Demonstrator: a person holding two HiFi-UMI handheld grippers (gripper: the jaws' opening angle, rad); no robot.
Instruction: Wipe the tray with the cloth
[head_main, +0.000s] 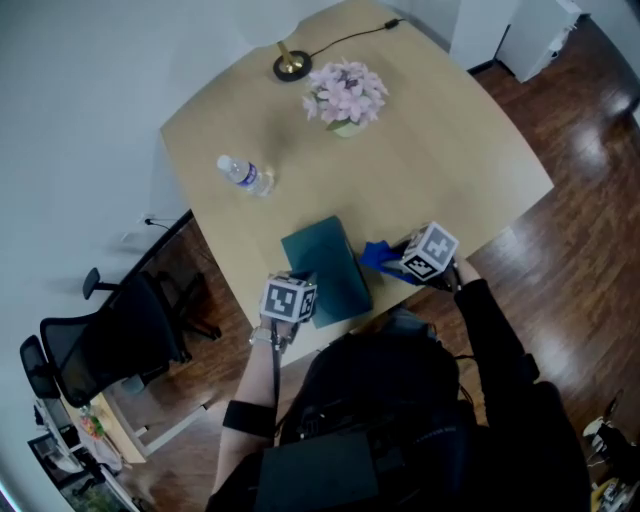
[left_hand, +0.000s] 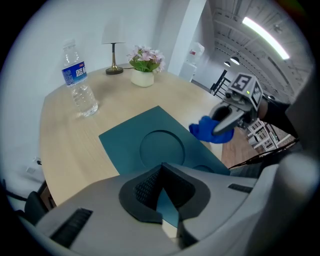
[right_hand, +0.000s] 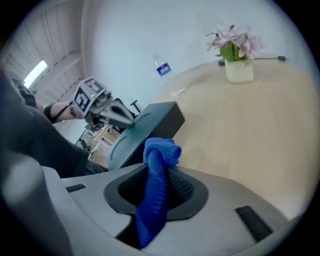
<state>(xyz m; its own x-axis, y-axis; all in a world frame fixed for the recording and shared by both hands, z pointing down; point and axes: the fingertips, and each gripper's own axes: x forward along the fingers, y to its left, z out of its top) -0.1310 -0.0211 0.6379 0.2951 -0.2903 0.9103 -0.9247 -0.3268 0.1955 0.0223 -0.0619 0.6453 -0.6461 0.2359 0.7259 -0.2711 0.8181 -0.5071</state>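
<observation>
A dark teal tray (head_main: 325, 262) with a round recess (left_hand: 161, 146) lies at the near edge of the wooden table (head_main: 440, 150). My left gripper (head_main: 303, 287) sits at the tray's near left corner; in the left gripper view its jaws (left_hand: 161, 176) meet over the tray's edge, shut on it. To the right of the tray, my right gripper (head_main: 388, 257) is shut on a blue cloth (head_main: 377, 255). In the right gripper view the cloth (right_hand: 159, 162) stands up bunched between the jaws (right_hand: 159, 186) and hangs off the table, beside the tray (right_hand: 145, 125).
A water bottle (head_main: 245, 176) lies on the table's left part. A pot of pink flowers (head_main: 347, 95) and a lamp base (head_main: 291, 65) with its cord stand at the far side. A black office chair (head_main: 100, 345) is on the floor to the left.
</observation>
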